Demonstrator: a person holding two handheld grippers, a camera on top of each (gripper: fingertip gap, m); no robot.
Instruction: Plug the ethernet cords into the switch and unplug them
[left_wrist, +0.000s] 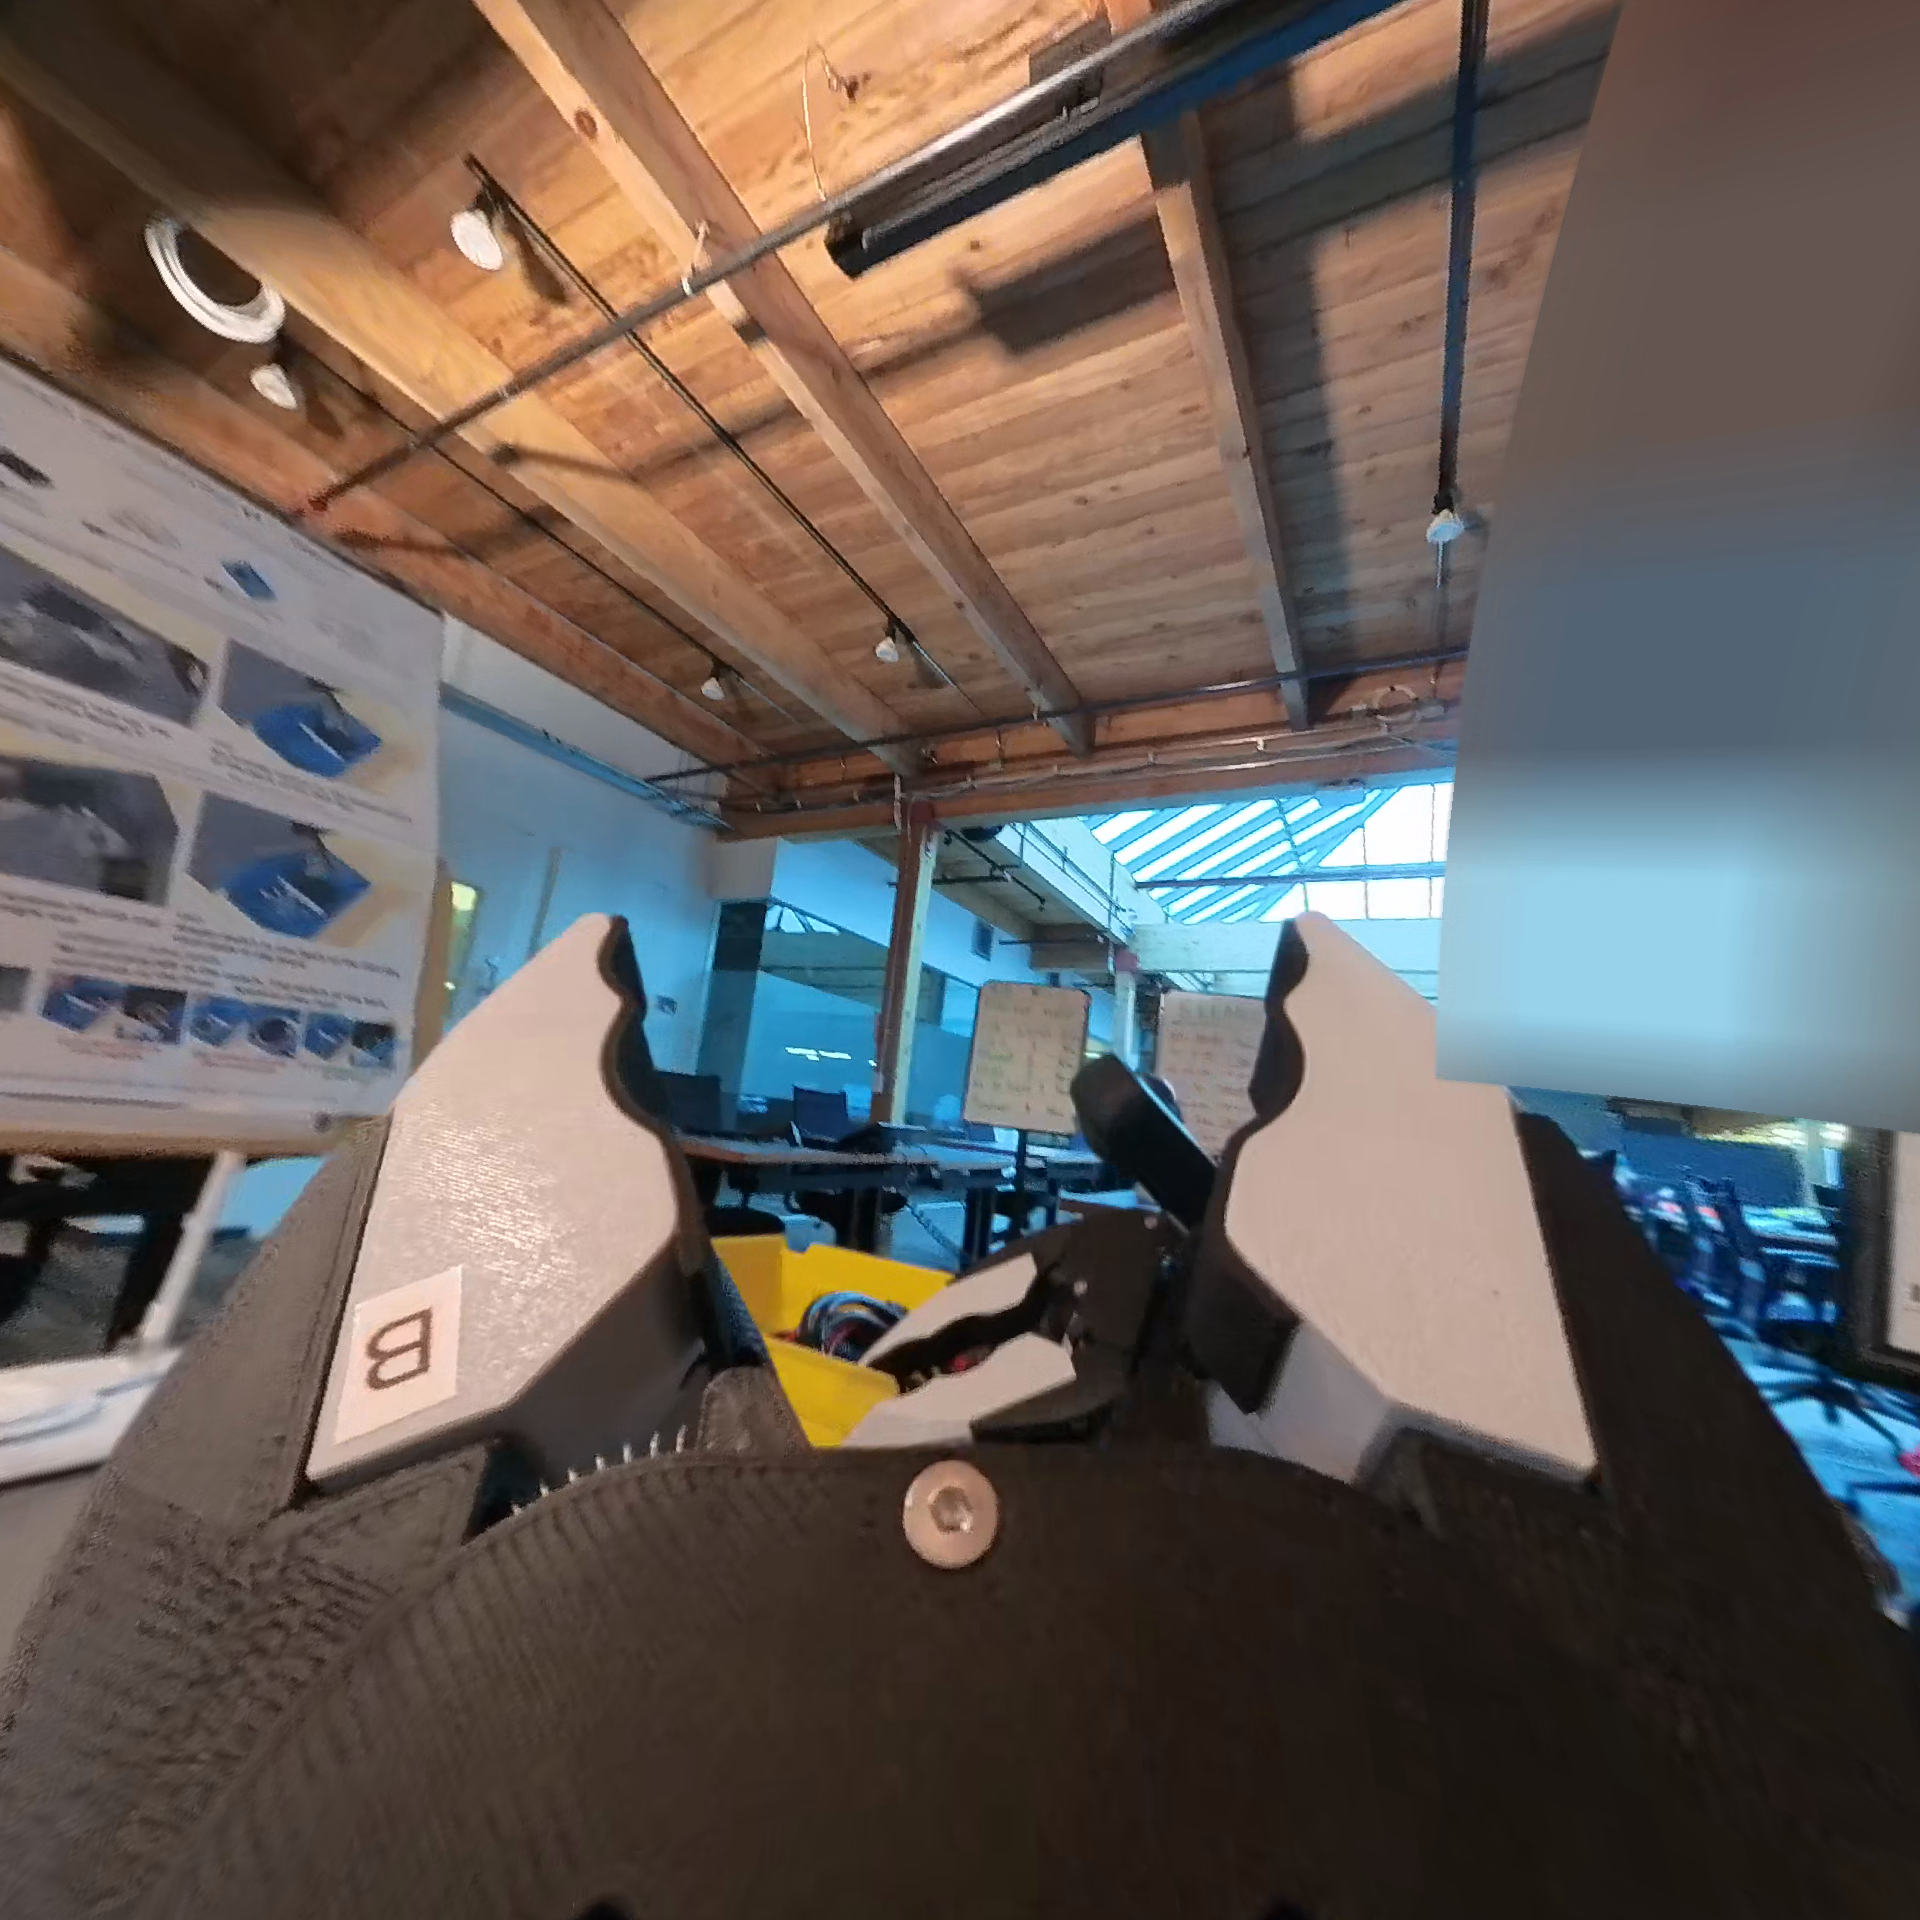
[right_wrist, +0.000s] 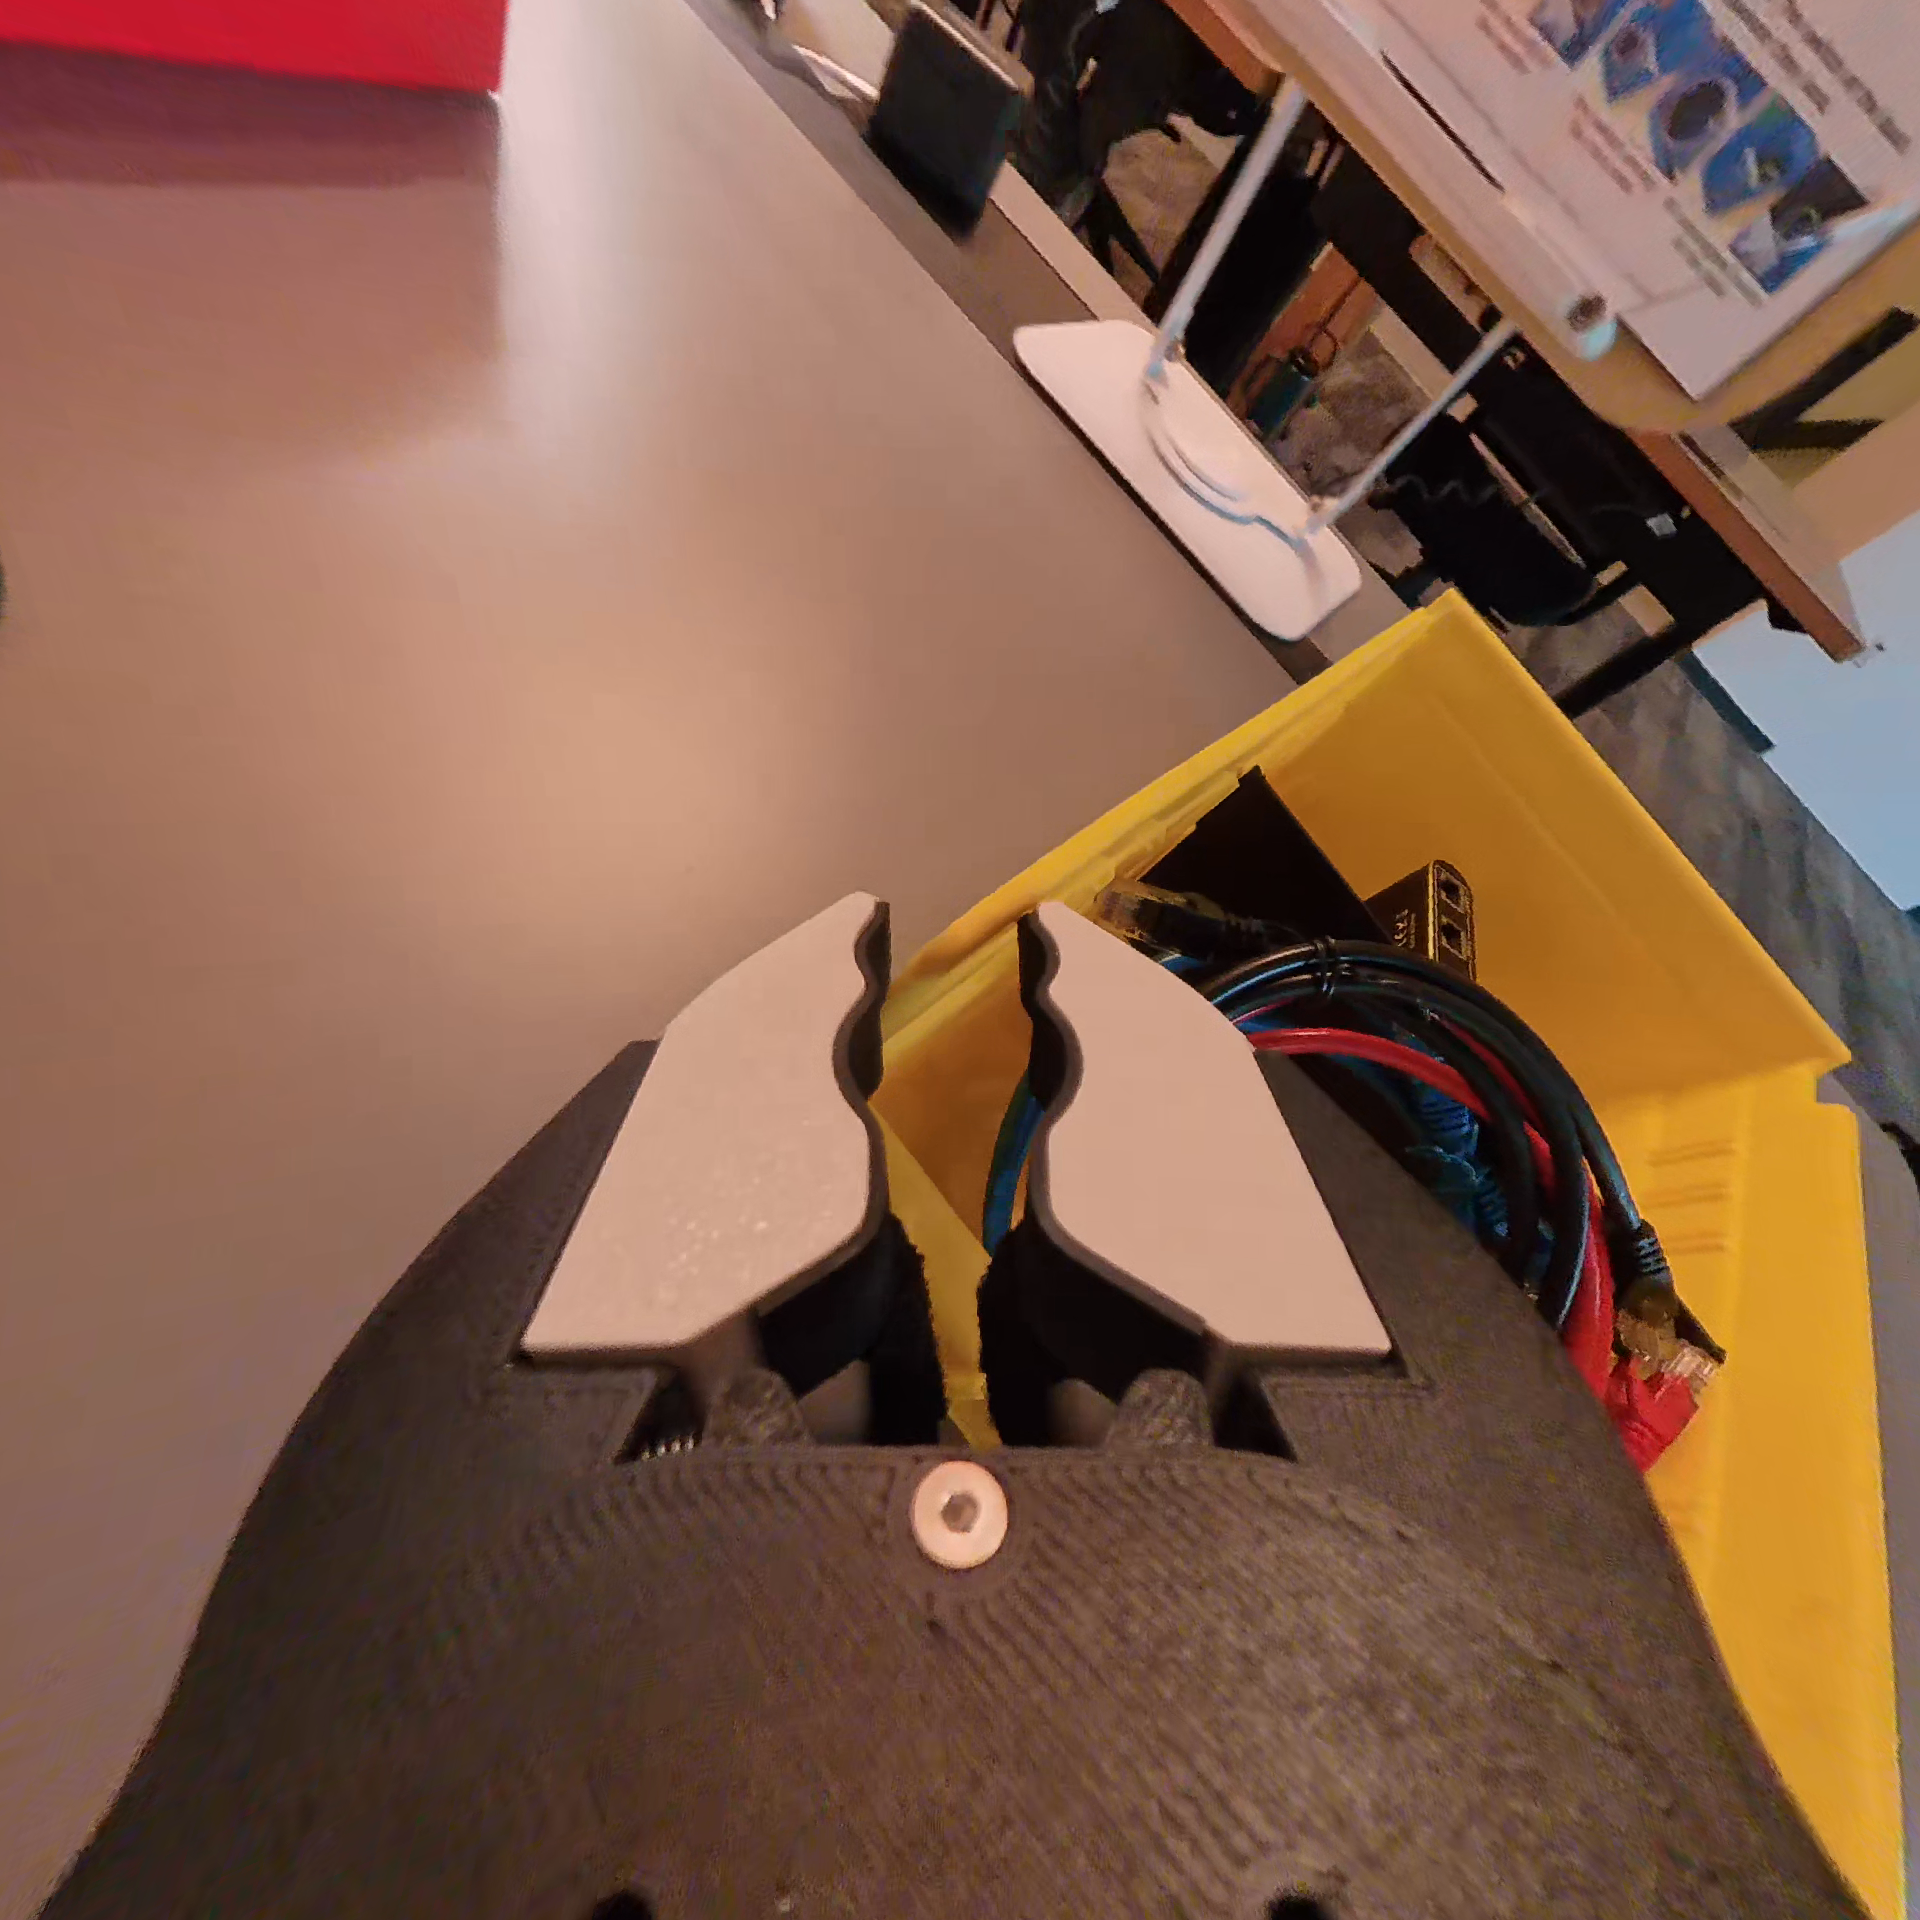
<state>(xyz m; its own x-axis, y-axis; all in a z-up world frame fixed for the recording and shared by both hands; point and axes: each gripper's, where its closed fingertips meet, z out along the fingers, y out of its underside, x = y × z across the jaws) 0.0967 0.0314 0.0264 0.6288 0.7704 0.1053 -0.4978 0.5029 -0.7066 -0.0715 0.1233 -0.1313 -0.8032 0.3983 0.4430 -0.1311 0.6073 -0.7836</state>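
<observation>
Cords (right_wrist: 1475, 1101) and switch (right_wrist: 1439, 920) lie in the yellow bin (right_wrist: 1558, 831), just right of the right gripper (right_wrist: 956, 935), whose part-open jaws straddle its wall; left gripper (left_wrist: 951, 1039) released, empty, farther.

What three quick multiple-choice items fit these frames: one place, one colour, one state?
1. The ethernet cords lie: A on the floor; B in the bin; C hanging from the ceiling.
2. The bin is: A blue; B green; C yellow.
3. The left gripper is: A open and empty; B shut on a cord; C shut on a pen.

B: the coiled cords sit inside the bin's walls. C: its walls are bright yellow. A: the fingers stand wide apart with nothing between them.
</observation>
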